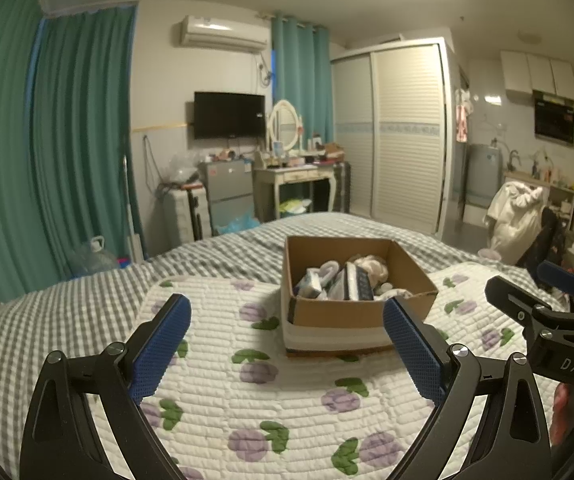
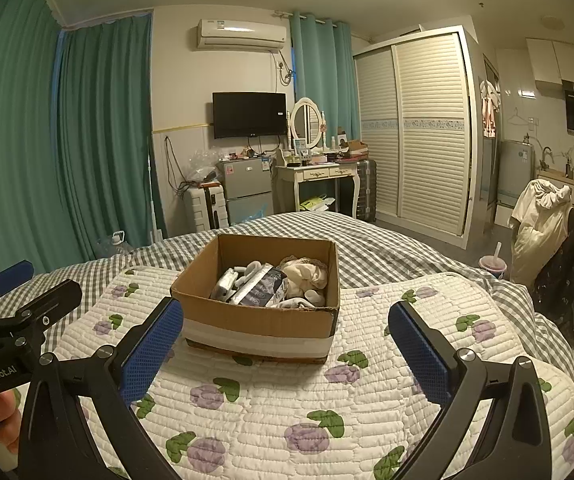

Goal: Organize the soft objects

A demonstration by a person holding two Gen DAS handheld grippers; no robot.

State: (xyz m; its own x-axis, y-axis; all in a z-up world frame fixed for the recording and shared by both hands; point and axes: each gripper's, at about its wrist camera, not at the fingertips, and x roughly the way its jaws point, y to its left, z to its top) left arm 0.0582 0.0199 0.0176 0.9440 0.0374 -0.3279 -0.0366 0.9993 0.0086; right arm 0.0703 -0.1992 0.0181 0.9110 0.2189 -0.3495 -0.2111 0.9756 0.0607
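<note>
We see the cardboard box of soft things on the quilted bed, straight ahead of both grippers. The left gripper sits a little nearer, its right finger overlapping the box's front corner. The right gripper hovers short. Both sets of fingers are wide apart, holding nothing.
</note>
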